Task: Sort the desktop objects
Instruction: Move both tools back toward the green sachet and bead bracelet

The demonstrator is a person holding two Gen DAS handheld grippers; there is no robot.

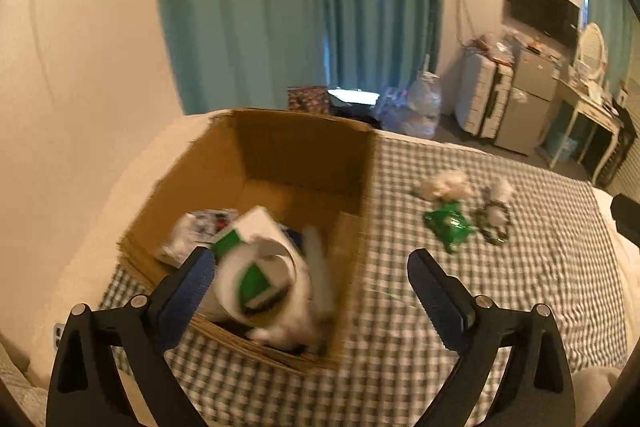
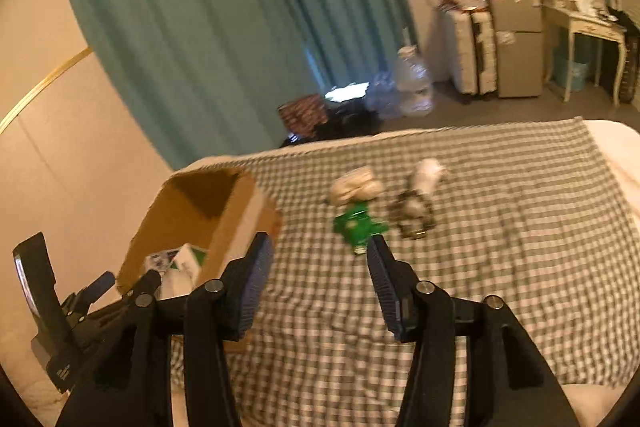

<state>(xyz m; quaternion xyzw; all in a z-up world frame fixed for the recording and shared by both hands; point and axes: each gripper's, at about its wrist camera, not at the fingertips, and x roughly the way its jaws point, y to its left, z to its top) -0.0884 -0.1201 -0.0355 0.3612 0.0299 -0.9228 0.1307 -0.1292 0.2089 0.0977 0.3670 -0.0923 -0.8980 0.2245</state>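
Two fingers of left hand-held gripper (image 1: pixel 312 273) spread, white-green roll (image 1: pixel 256 285) between, over box (image 1: pixel 280 151).

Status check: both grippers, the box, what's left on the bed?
Left gripper open over the cardboard box, blurred white-green item between its jaws. Right gripper open, empty. Green packet and two more items on the checked cloth. Nothing blocking.

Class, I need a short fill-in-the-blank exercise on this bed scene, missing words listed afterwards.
1. The brown cardboard box stands on a green-and-white ____ cloth.
2. The left gripper is over the box, its jaws ____.
3. The right gripper holds ____.
4. The crumpled green packet lies ____ the box.

Missing words: checked; open; nothing; outside
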